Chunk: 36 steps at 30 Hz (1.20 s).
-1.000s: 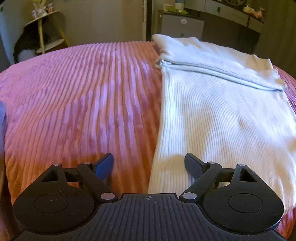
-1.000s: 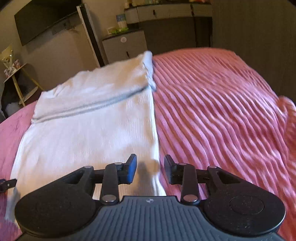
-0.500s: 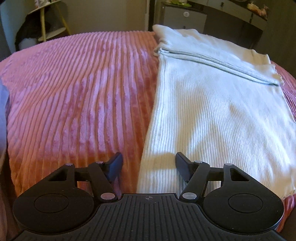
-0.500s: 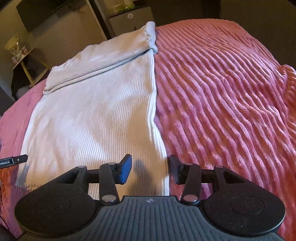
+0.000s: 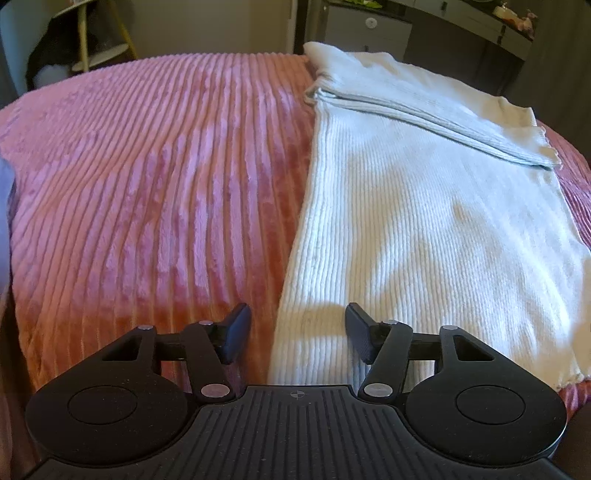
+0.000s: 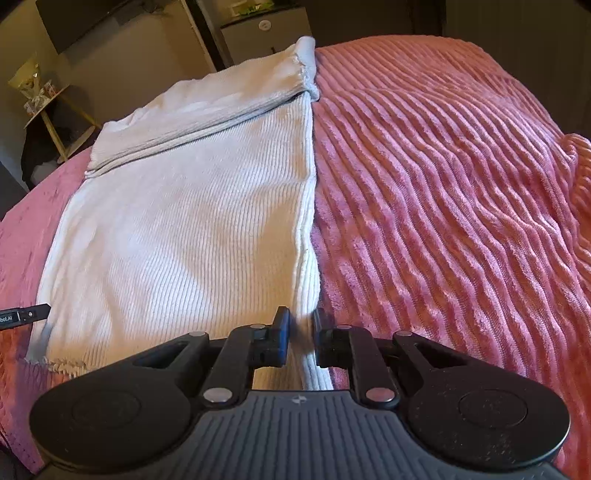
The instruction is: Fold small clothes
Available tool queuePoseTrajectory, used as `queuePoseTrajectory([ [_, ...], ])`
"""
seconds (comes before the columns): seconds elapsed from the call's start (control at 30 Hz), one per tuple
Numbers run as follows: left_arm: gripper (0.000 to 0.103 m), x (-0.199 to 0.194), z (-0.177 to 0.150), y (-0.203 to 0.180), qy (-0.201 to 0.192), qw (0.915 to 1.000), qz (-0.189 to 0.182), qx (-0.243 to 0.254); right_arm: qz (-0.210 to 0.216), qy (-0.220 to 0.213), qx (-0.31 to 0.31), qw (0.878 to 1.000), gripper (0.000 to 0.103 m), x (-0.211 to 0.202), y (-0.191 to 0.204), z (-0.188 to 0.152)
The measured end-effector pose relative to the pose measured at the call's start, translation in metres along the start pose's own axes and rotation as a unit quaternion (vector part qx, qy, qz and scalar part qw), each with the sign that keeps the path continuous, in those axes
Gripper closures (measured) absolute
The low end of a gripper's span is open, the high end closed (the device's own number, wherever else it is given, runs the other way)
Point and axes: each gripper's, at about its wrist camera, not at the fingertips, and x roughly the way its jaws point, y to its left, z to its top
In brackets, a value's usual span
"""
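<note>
A white ribbed garment (image 5: pixel 424 221) lies flat on the pink ribbed bedspread (image 5: pixel 147 184), its far end folded over into a band. My left gripper (image 5: pixel 297 332) is open, its jaws straddling the garment's near left corner. In the right wrist view the garment (image 6: pixel 184 221) fills the left half. My right gripper (image 6: pixel 301 341) has closed on the garment's near right edge, with the cloth pinched between its fingers. The tip of the left gripper (image 6: pixel 22 316) shows at the far left of that view.
The bedspread (image 6: pixel 443 203) extends widely right of the garment and bunches at the far right edge. A cabinet (image 5: pixel 369 26) and a desk (image 5: pixel 480 26) stand beyond the bed. A small yellow-legged side table (image 5: pixel 92 44) stands at the back left.
Both grippers have moved down to the garment's near corners. The right gripper's jaws have narrowed from open to pinching the right edge. The left gripper's jaws have stayed open.
</note>
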Motion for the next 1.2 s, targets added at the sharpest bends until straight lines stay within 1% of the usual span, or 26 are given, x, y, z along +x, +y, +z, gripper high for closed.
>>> queuePoseTrajectory([
  [0.07, 0.046, -0.001, -0.001, 0.000, 0.006, 0.9999, -0.008, -0.003, 0.002, 0.009, 0.001, 1.000, 0.089, 0.002, 0.000, 0.000],
  [0.2, 0.047, -0.003, -0.005, 0.000, 0.019, 0.9996, -0.022, -0.008, 0.006, 0.017, 0.002, 1.000, 0.089, 0.005, -0.004, 0.002],
  [0.3, 0.050, -0.004, -0.006, -0.001, 0.023, 0.9994, -0.025, -0.007, 0.015, 0.022, 0.006, 1.000, 0.089, 0.006, -0.006, 0.002],
  [0.33, 0.052, -0.004, -0.006, 0.000, 0.025, 0.9992, -0.028, -0.009, 0.017, 0.024, 0.007, 1.000, 0.089, 0.005, -0.007, 0.002],
  [0.4, 0.058, -0.005, -0.006, 0.003, 0.032, 0.9985, -0.041, -0.016, 0.020, 0.026, 0.008, 0.999, 0.089, 0.004, -0.008, 0.002],
  [0.47, 0.060, -0.005, -0.006, 0.006, 0.039, 0.9975, -0.052, -0.027, 0.028, 0.030, 0.016, 0.999, 0.089, 0.003, -0.010, 0.002],
  [0.63, 0.060, -0.003, -0.005, 0.008, 0.047, 0.9968, -0.056, -0.032, 0.039, 0.039, 0.018, 0.998, 0.086, 0.006, -0.009, -0.001],
  [0.83, 0.062, -0.002, -0.004, 0.022, 0.063, 0.9918, -0.085, -0.071, 0.053, 0.038, 0.030, 0.997, 0.087, 0.005, -0.014, -0.002],
  [0.87, 0.063, -0.002, -0.003, 0.023, 0.065, 0.9914, -0.086, -0.074, 0.052, 0.036, 0.026, 0.998, 0.090, 0.004, -0.013, -0.002],
  [0.9, 0.069, -0.002, -0.003, 0.024, 0.067, 0.9913, -0.086, -0.074, 0.050, 0.033, 0.022, 0.998, 0.091, 0.002, -0.012, -0.002],
  [0.93, 0.072, -0.002, -0.003, 0.024, 0.070, 0.9915, -0.084, -0.070, 0.050, 0.031, 0.020, 0.998, 0.093, 0.002, -0.012, -0.002],
  [1.0, 0.080, -0.003, -0.003, 0.024, 0.072, 0.9918, -0.080, -0.070, 0.052, 0.029, 0.025, 0.998, 0.094, 0.000, -0.013, -0.003],
  [1.03, 0.082, -0.003, -0.003, 0.024, 0.073, 0.9914, -0.081, -0.072, 0.055, 0.029, 0.030, 0.998, 0.094, -0.001, -0.014, -0.003],
  [1.07, 0.088, -0.004, -0.003, 0.025, 0.074, 0.9909, -0.084, -0.075, 0.058, 0.028, 0.035, 0.997, 0.094, -0.003, -0.016, -0.002],
  [1.2, 0.092, -0.007, -0.002, 0.030, 0.073, 0.9888, -0.091, -0.092, 0.070, 0.019, 0.058, 0.996, 0.095, -0.008, -0.019, -0.001],
])
